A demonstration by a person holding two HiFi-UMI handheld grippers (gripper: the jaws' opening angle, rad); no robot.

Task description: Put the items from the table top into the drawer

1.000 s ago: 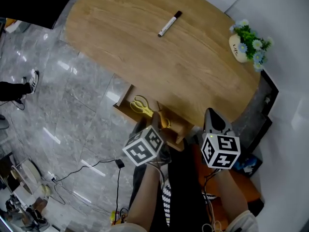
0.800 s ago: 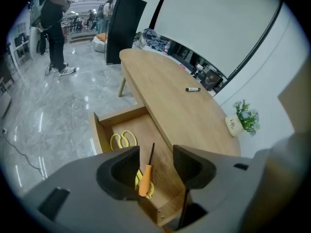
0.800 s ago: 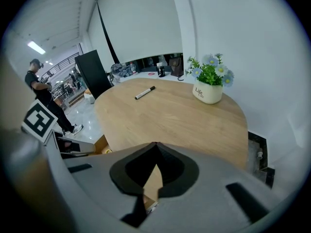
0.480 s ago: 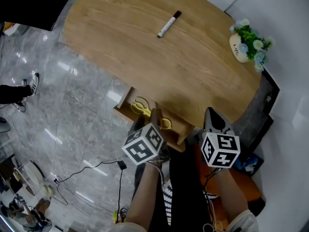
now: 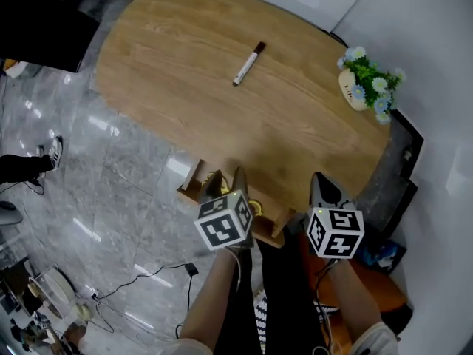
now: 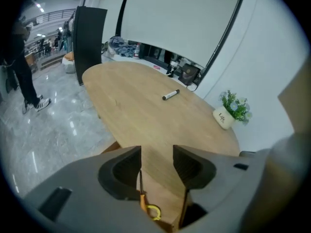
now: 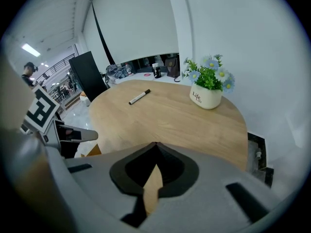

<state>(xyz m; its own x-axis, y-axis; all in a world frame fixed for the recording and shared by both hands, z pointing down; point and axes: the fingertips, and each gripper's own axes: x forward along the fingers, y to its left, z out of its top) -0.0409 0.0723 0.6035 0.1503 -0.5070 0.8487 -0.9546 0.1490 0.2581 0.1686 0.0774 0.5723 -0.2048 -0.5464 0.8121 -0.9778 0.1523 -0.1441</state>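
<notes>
Above the open drawer (image 5: 191, 186), the left tongs (image 6: 157, 153) are hanging apart and empty, with yellow scissors (image 6: 151, 210) still lying inside below them. The right tongs (image 7: 155, 145) are staying pressed together. The head view is lifting up the wooden worktop (image 5: 170, 43), where the marker (image 5: 247, 63) is waiting, probably next; polished grey floor (image 5: 103, 176) is gleaming around it.

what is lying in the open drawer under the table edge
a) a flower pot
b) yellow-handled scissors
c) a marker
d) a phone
b: the yellow-handled scissors show in the drawer just past the left gripper's jaws, while the marker and the flower pot sit up on the table top.
</notes>
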